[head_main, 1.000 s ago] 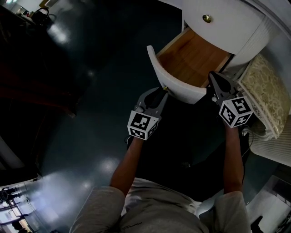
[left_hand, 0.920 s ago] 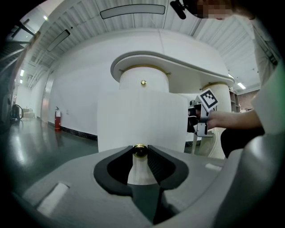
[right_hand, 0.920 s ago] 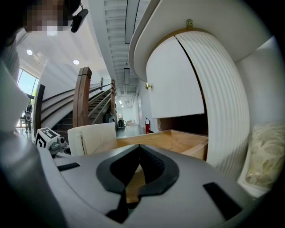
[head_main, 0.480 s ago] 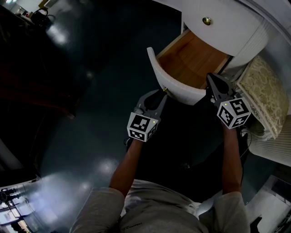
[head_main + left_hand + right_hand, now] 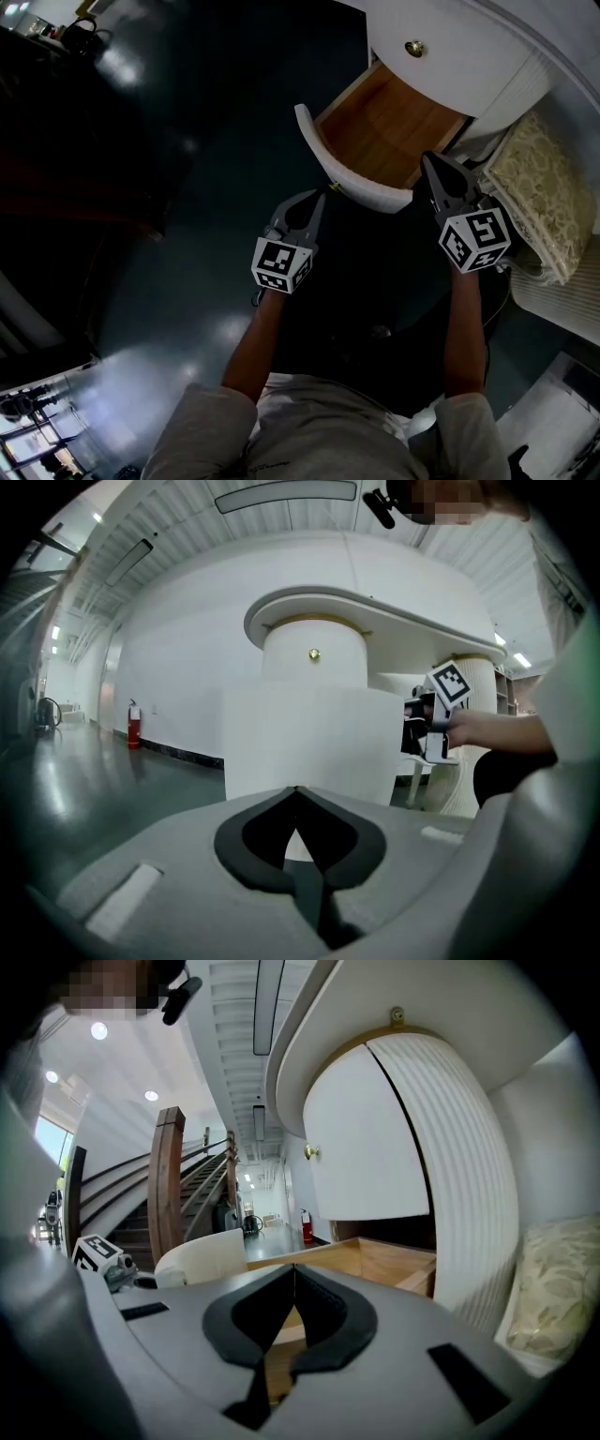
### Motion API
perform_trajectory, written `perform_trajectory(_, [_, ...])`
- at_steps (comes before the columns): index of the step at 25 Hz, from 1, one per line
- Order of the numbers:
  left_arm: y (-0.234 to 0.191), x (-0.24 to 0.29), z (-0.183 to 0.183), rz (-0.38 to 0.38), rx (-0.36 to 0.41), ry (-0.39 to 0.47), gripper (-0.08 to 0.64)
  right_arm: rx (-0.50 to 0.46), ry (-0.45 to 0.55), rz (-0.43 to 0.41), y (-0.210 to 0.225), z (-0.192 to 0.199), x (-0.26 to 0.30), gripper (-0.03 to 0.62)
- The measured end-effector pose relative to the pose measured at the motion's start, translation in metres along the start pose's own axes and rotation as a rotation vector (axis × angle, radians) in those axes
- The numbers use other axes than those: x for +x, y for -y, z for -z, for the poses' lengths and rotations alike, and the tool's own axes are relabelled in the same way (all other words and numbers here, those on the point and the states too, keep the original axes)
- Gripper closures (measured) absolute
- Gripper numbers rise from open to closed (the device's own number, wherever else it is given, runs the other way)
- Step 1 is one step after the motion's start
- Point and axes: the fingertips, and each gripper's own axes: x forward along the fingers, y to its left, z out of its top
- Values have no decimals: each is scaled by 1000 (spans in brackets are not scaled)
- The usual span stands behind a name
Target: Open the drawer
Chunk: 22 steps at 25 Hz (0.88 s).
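Two tools are in play, and the change is on my left. The left tool (image 5: 321, 195) has just been closing. A second ago its jaws stood spread at the drawer front; now they are pressed together, with nothing between them that I can see. The right tool (image 5: 428, 161) sits at the right end of the drawer front as before, its tips also meeting and pinching nothing.

The drawer (image 5: 380, 131) is the lower one in the white cabinet (image 5: 530, 80), and it stands pulled out about as far as it did earlier.

Only the head view shows the drawer's wooden inside from above, both tools at its front, and the cream cushion (image 5: 539, 197) to the right of the drawer. The left tool's own view shows the drawer front as a flat white panel just beyond its tips, the right tool off to the drawer's right, and a red fire extinguisher (image 5: 132, 726) far to its left. The right tool's view shows the drawer's wooden rim beyond its tips and a wooden staircase (image 5: 187, 1194) to the left of the drawer.

I count two tools and two drawers: this open one and the shut upper drawer (image 5: 464, 56) above it. There is one cushion and one clear brass knob (image 5: 413, 47) on the upper drawer. A small brass spot (image 5: 330, 187) also shows on the drawer front at the left tool's tips.
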Motion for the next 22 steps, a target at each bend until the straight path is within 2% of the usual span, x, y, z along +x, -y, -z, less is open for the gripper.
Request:
perform_trajectory(4, [9,-5,-21,-4,10,-97,551,-55,-87,-6,-9,-5,-6,577])
perform_trajectory(6, [15,-14,-40,-9,-10,-154,551,-52,-134,47,-9,-8,-17,577])
perform_trajectory(9, [21,-29,-79,-26,-14,-219,551,2,-220,160,-18,-14,-43,577])
perform_trajectory(11, [27,-36,-109,-20,5,-249,551,70,-259,180,-34,-26,-59,577])
perform_trajectory(17, [63,-64,-222,68,14,-278,551,177,-351,204,-72,-94,-103,577])
perform_trajectory(22, [64,-105,-297,12,8,-332,551,240,-389,241,-105,-158,-145,577])
